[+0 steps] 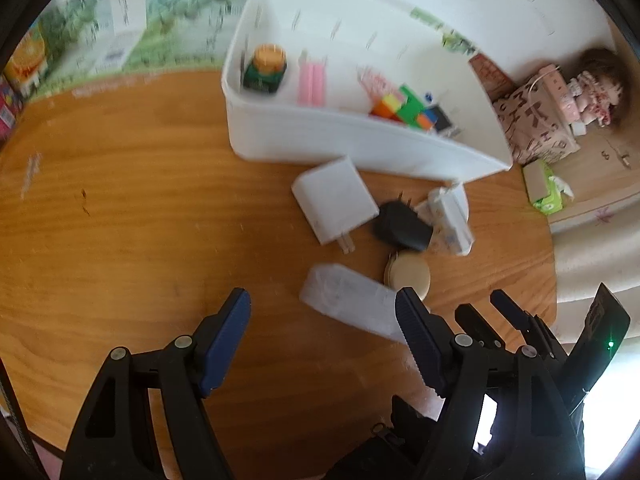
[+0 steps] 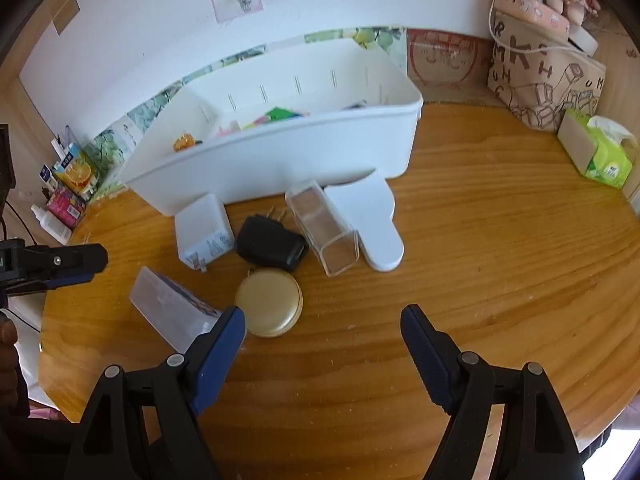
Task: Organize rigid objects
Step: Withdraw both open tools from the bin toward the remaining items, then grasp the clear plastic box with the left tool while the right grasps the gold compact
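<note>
- Wooden table [image 2: 480,240] carries everything we see, set against a white wall.
- Nearest us, our left gripper [image 1: 322,312] and right gripper [image 2: 322,326] both hover with fingers spread, holding nothing.
- Just ahead lie a frosted box [image 2: 168,308] and a round tin [image 2: 269,303].
- Beyond them sit a white charger [image 2: 204,232], a black charger [image 2: 272,243] and a clear case [image 2: 322,227].
- Farthest stands the white bin [image 2: 280,156], with a puzzle cube [image 1: 404,108] inside.
</note>
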Available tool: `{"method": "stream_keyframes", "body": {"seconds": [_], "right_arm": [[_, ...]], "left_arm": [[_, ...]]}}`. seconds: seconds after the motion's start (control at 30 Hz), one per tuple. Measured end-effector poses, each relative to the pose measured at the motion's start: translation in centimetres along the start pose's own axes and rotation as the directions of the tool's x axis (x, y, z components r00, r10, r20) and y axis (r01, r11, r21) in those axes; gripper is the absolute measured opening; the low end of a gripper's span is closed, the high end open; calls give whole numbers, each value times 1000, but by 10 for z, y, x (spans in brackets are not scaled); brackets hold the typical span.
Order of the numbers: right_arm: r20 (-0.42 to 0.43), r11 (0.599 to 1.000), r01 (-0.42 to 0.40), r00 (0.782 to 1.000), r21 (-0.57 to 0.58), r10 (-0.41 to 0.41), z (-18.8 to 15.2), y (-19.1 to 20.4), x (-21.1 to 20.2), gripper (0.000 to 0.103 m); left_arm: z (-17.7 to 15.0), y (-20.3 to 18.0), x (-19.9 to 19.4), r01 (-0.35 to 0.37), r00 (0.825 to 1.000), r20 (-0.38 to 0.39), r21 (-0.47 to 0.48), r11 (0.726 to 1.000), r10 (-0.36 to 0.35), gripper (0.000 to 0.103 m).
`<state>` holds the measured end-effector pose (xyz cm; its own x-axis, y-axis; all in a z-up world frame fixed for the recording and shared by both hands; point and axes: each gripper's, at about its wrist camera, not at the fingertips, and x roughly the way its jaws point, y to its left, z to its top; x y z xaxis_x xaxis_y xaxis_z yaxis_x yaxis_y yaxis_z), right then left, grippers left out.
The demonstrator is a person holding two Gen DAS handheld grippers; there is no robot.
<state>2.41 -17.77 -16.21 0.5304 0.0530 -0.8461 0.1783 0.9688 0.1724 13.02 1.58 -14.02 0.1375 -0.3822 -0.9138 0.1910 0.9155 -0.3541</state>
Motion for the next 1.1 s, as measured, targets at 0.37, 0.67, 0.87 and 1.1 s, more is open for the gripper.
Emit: {"method": "stream_keyframes", "body": {"seconds": [0.37, 0.67, 0.87, 1.1], "right_arm": [[-83, 991, 0, 996, -136, -11, -9, 16, 22, 81], [-105, 951, -40, 994, -307, 8, -3, 31, 34, 81], [-142, 920, -58, 990, -388, 2, 3, 32, 45, 81], [-175, 900, -90, 984, -426, 16, 11, 30, 55, 81]], "left_arm": [[0, -7, 33, 53, 985, -155, -109, 993, -70, 78], [5, -7, 54, 93, 966, -213, -235, 968, -145, 78], [8, -2, 61, 108, 962, -205, -319, 942, -180, 77], [8, 3, 71, 102, 957, -215, -388, 916, -198, 72]]}}
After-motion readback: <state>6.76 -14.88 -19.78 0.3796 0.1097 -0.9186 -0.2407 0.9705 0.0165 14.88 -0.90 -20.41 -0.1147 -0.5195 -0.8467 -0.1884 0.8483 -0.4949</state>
